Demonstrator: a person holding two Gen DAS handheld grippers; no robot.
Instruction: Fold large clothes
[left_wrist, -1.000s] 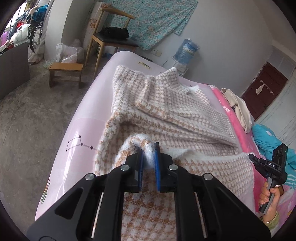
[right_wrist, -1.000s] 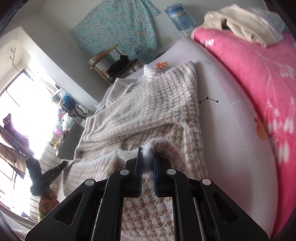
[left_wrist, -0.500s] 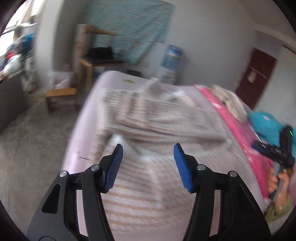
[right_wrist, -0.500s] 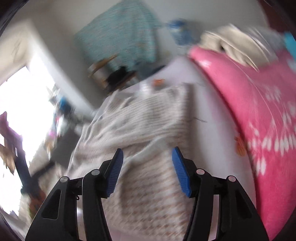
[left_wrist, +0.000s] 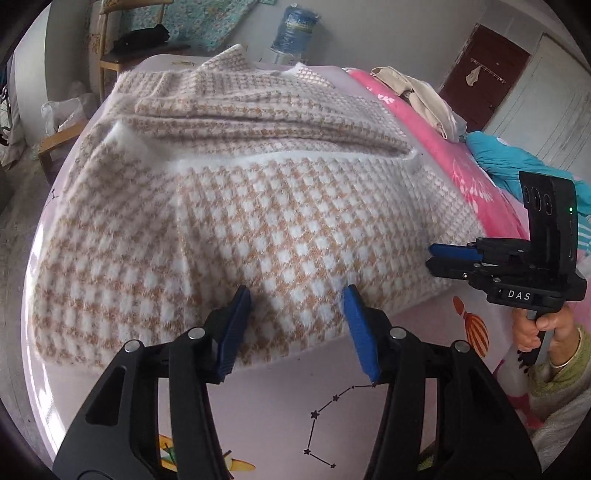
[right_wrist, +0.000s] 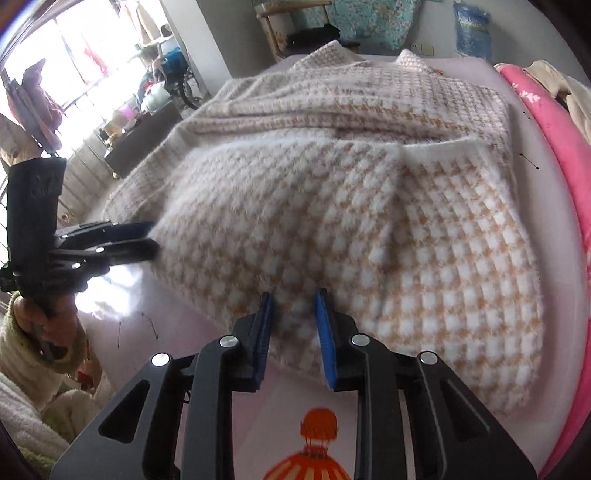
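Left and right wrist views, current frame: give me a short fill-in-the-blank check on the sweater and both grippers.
1. The houndstooth sweater lies on a pale ____ bed sheet.
2. The pads of the left gripper are ____ in colour.
3. Of the two, the right gripper has the ____ gap between its pads.
4. Beside the sweater lies a bright ____ quilt.

Missing words: pink; blue; narrower; pink

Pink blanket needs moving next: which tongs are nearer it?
Right. The right tongs are at the sweater's near edge on the pink blanket's side; the left tongs are farther along that edge. Both have just been closing, fabric between them.
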